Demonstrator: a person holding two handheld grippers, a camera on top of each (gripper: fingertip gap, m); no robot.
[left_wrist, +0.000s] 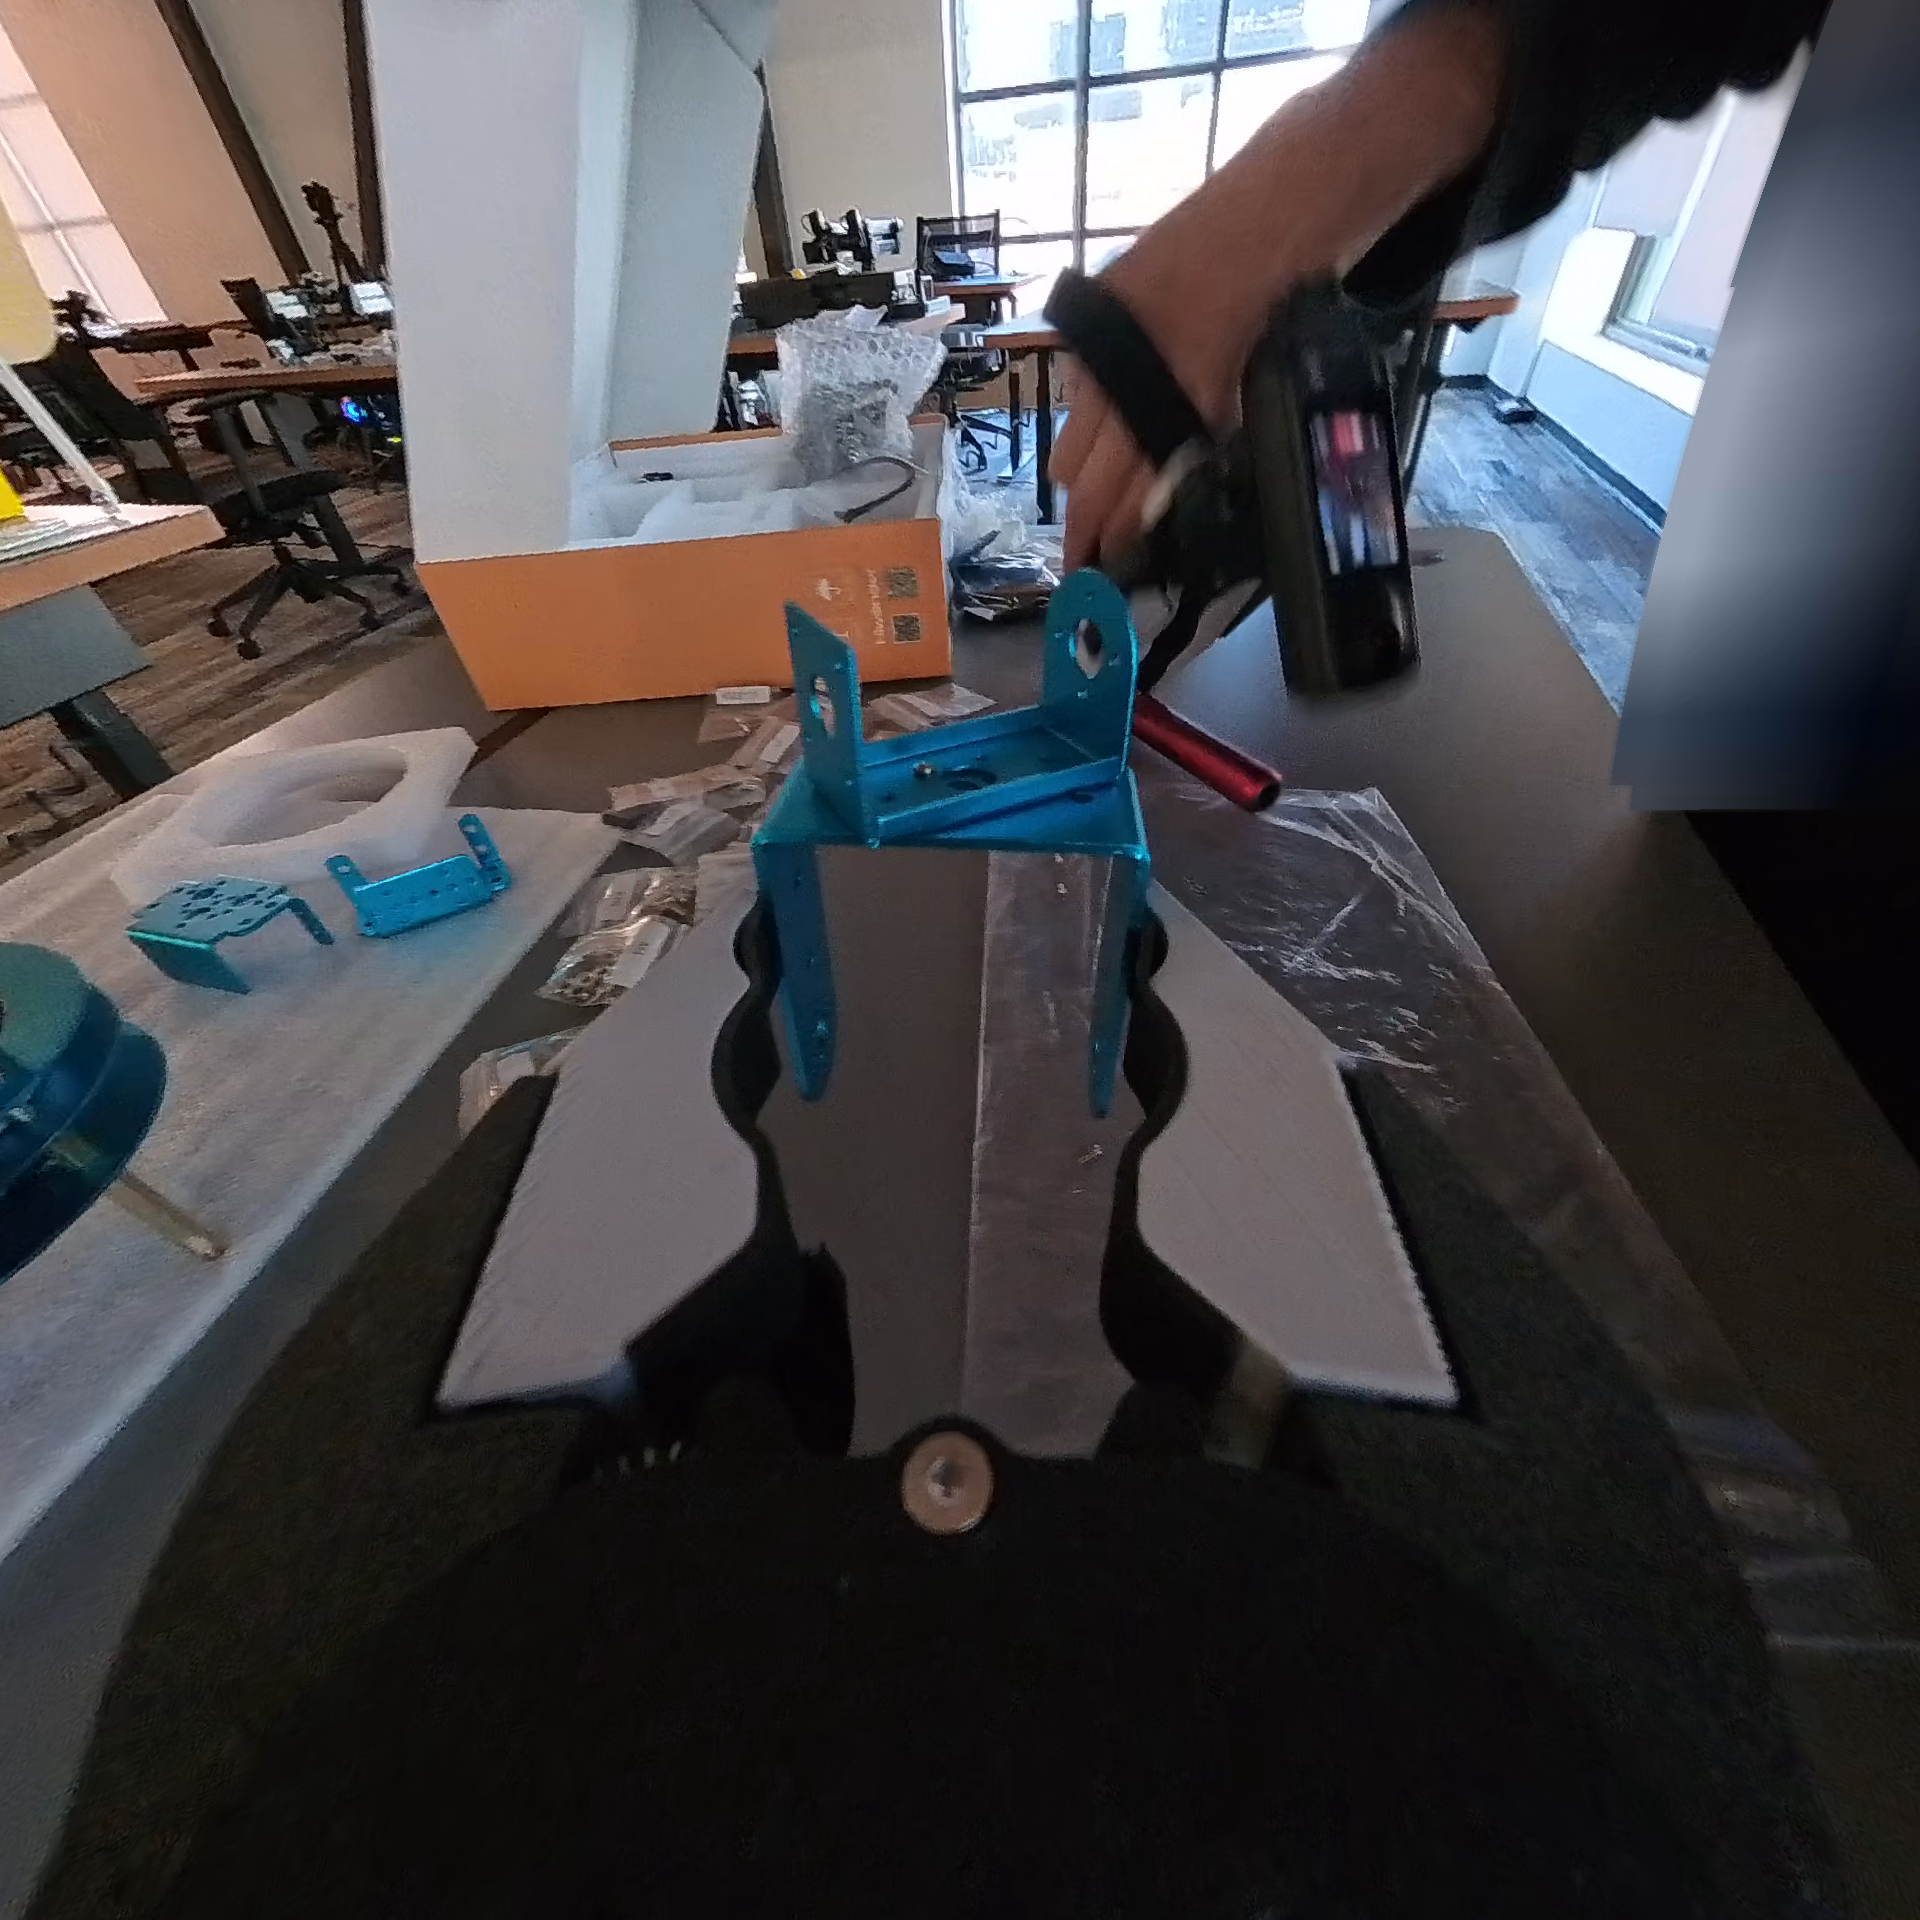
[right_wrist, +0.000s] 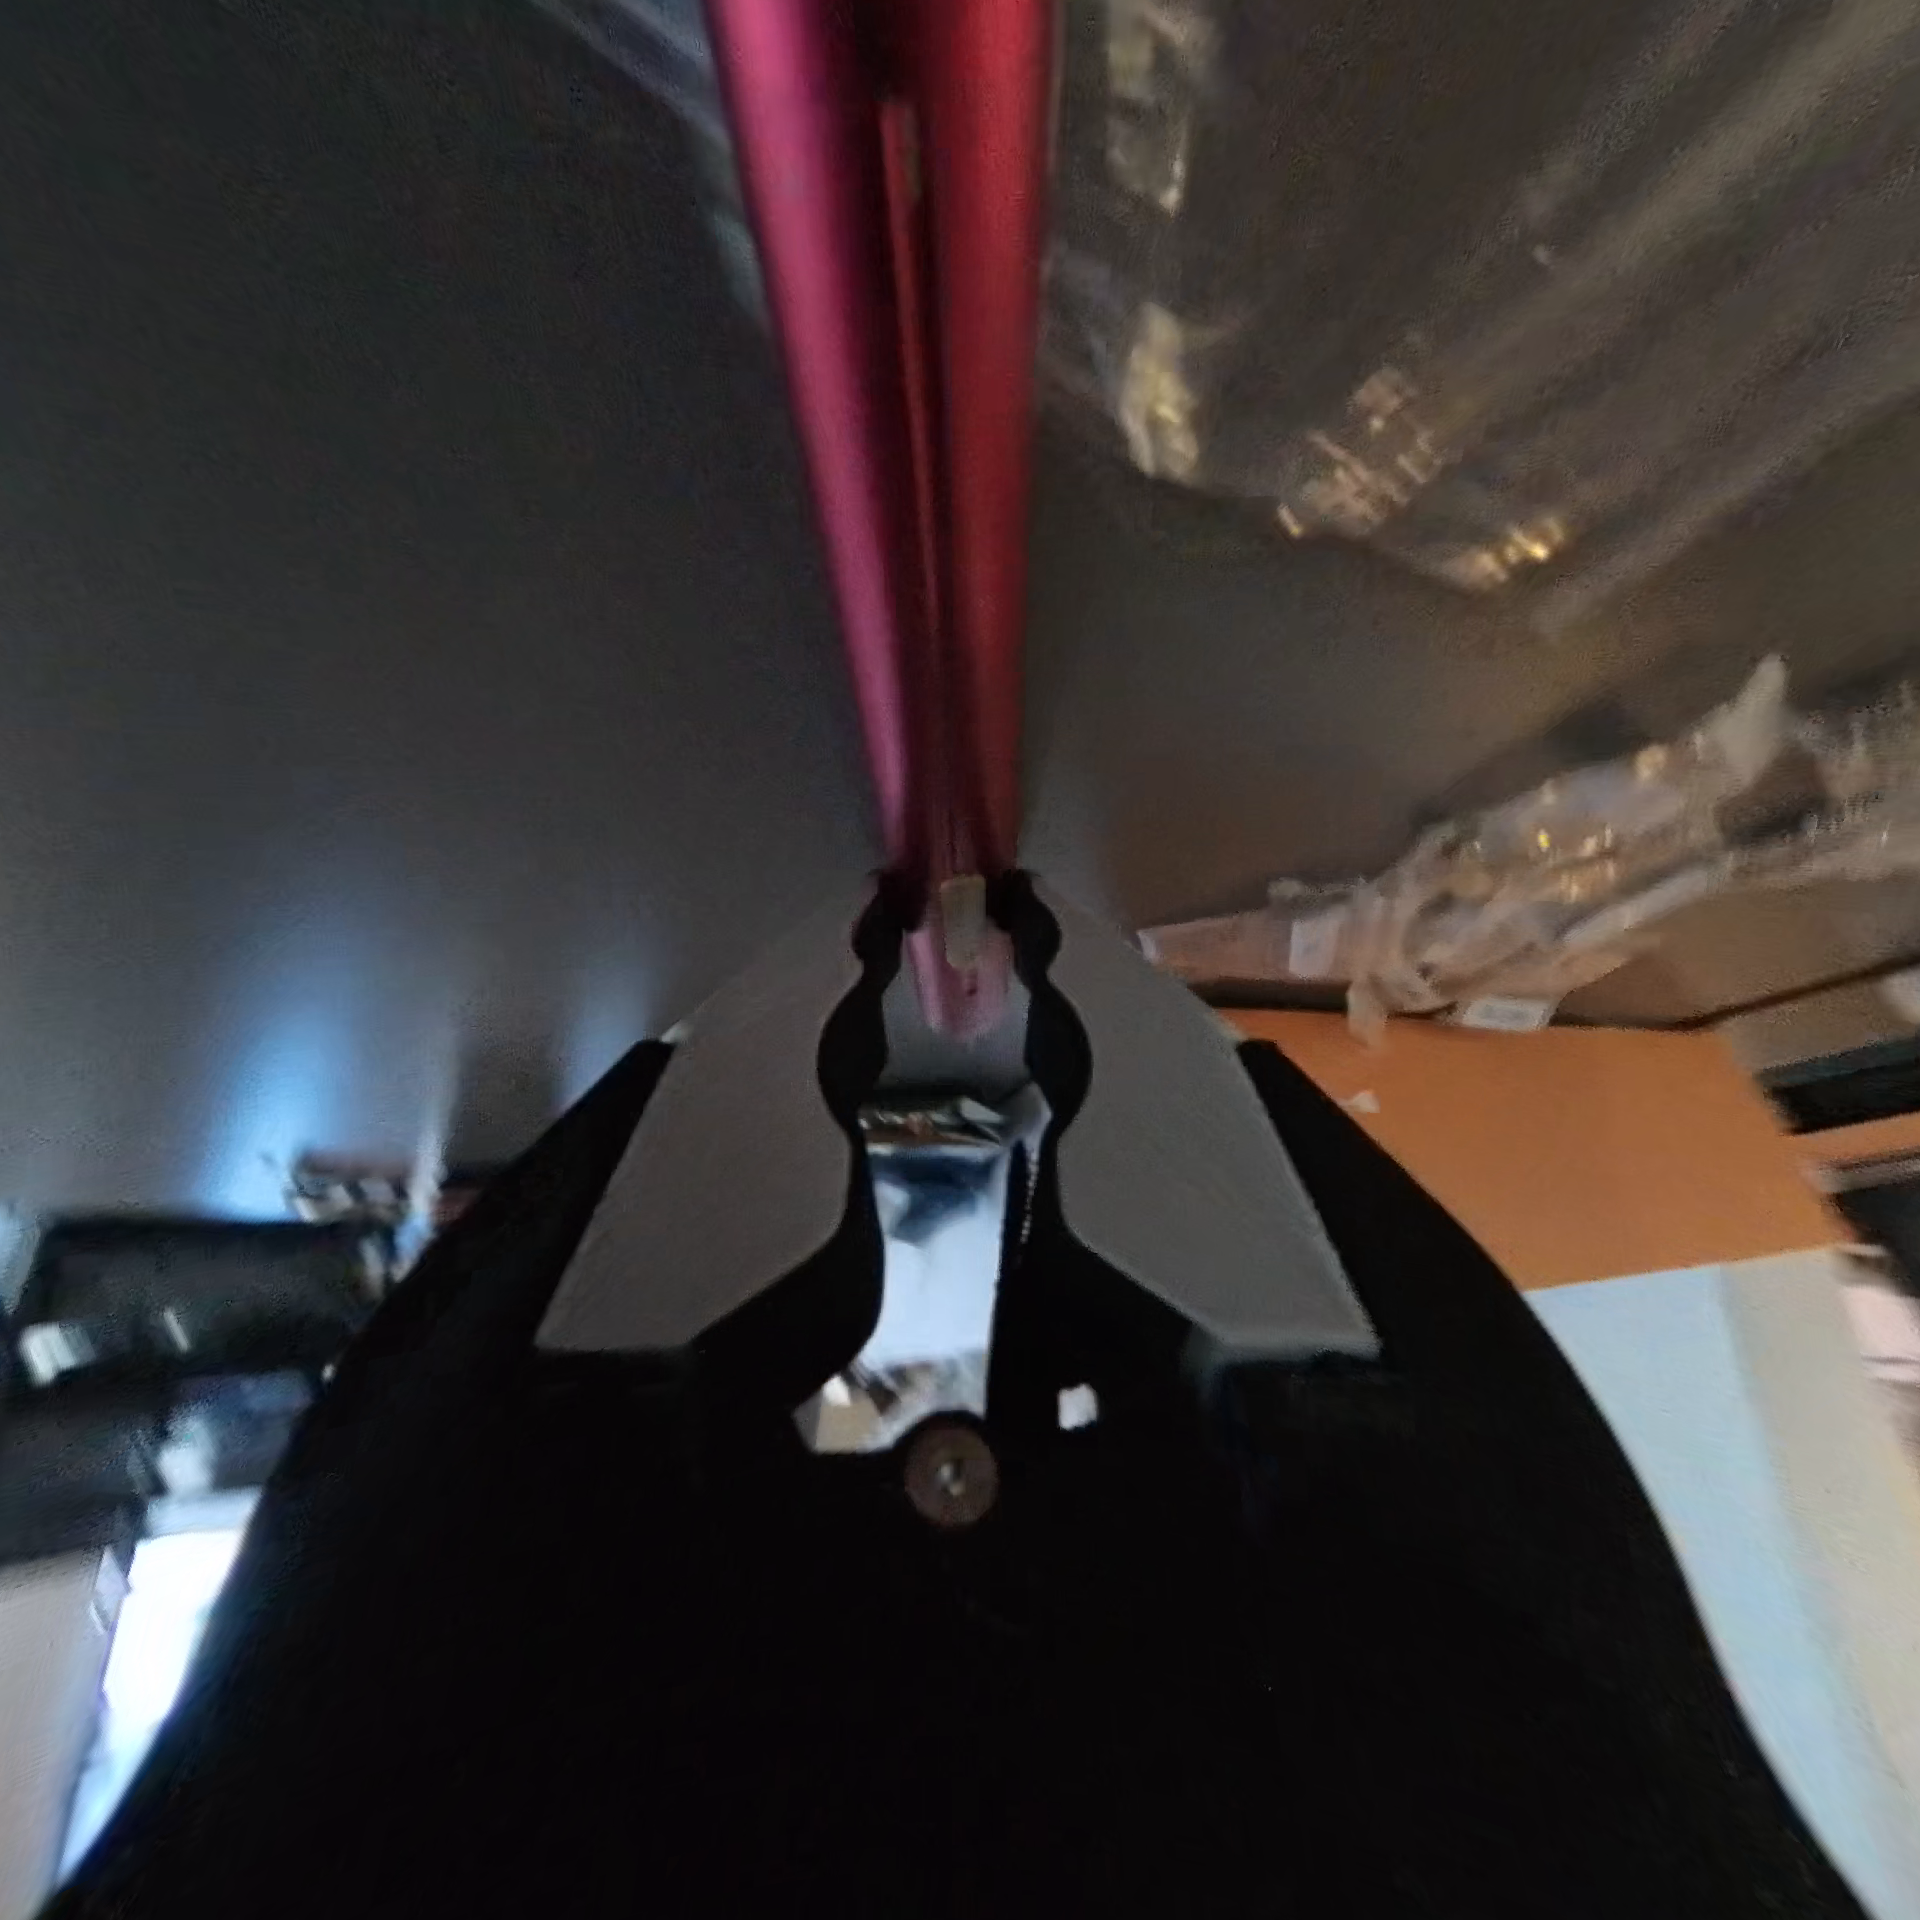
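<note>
Left gripper (left_wrist: 951, 997) clamps blue bracket (left_wrist: 945, 821); right gripper (right_wrist: 951, 935) pinches red tool (right_wrist: 904, 416) w/ tips only, could slip if pushed

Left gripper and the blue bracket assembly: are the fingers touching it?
Touching. The left wrist view shows the left gripper with both fingers pressed against the outer legs of the blue bracket assembly, no gap.

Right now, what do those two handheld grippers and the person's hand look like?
Each gripper, left gripper and right gripper, has a matte black body, pale grey wedge-shaped fingers with wavy black inner edges, and a silver screw at the base. The person's hand wears a black strap and a dark sleeve.
</note>
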